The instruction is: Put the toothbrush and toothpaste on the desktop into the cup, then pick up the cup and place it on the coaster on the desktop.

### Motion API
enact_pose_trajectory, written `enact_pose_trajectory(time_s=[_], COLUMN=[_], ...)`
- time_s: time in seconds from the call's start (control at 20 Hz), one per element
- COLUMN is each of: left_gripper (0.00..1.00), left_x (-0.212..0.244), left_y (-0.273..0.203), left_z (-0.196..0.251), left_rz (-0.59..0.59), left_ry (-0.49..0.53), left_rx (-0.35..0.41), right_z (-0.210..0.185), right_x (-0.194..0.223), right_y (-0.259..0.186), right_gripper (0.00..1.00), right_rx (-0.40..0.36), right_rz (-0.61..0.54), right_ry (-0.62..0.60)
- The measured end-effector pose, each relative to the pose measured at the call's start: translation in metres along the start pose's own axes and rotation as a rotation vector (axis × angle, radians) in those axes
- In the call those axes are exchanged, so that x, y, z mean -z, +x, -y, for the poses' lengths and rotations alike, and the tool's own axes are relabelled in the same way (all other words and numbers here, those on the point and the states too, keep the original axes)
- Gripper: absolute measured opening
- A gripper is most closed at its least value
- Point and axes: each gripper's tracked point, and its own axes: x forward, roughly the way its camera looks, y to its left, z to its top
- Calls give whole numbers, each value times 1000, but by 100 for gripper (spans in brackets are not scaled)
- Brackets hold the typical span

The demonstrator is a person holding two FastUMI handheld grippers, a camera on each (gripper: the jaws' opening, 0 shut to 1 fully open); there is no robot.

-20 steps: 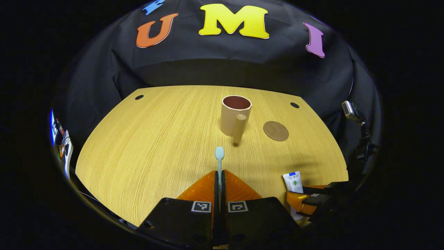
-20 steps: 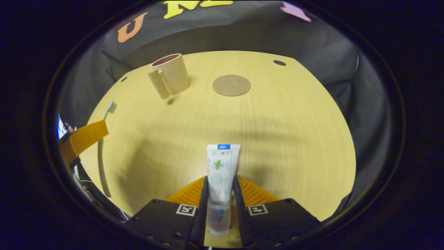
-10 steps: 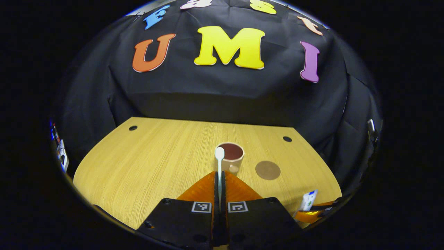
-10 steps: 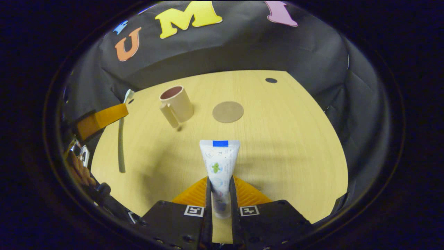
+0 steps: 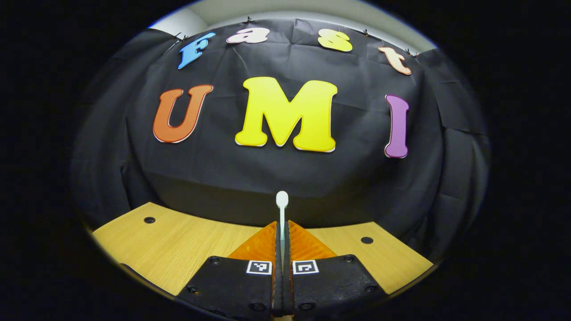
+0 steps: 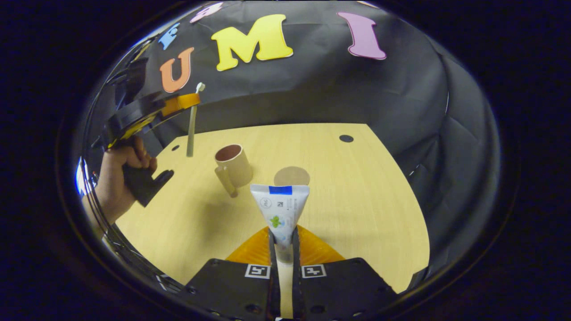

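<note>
Clearly both of the task's loose things are off the counter (image 6: 357,200) and in the air. The toothbrush (image 6: 192,129) hangs nearly upright, head up, clamped between the closed fingers of the left gripper (image 6: 180,101), above and to the left of the cup (image 6: 234,164) as the right gripper view shows it; in the left gripper view its head (image 5: 282,199) stands just past that gripper's own fingertips (image 5: 282,229). The toothpaste (image 6: 279,211) is pinched near its narrow end by the right gripper (image 6: 284,236), whose fingers are pressed together on it, the wide crimped end pointing forward toward the cup.

To do the drop well, I judge the brush should be brought straight over the cup's mouth with its lower end centred, lowered inside the rim before the fingers part, so it leans on the wall rather than tipping the cup. The tube should go in after, narrow end down, clear of the brush.

The cup stands upright on the counter, handle toward the camera; what can be seen of its dark inside holds nothing. The round coaster (image 6: 292,175) lies flat just beside it, bare, partly behind the tube.
</note>
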Motion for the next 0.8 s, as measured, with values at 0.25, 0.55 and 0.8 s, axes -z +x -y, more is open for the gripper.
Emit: enact_pose_trajectory(time_s=[0.25, 0.55, 0.8], left_gripper=[3, 5, 5], left_x=[13, 32, 49], left_y=[28, 43, 51], left_z=[7, 2, -3], left_rz=[2, -28, -72], left_ry=[-64, -84, -83], left_rx=[27, 14, 2], right_z=[-3, -10, -10], right_x=[-12, -23, -27], right_y=[-13, -16, -13], right_gripper=[11, 11, 10], right_rx=[-12, -34, -32], right_rz=[35, 50, 43], right_ry=[-31, -63, -56])
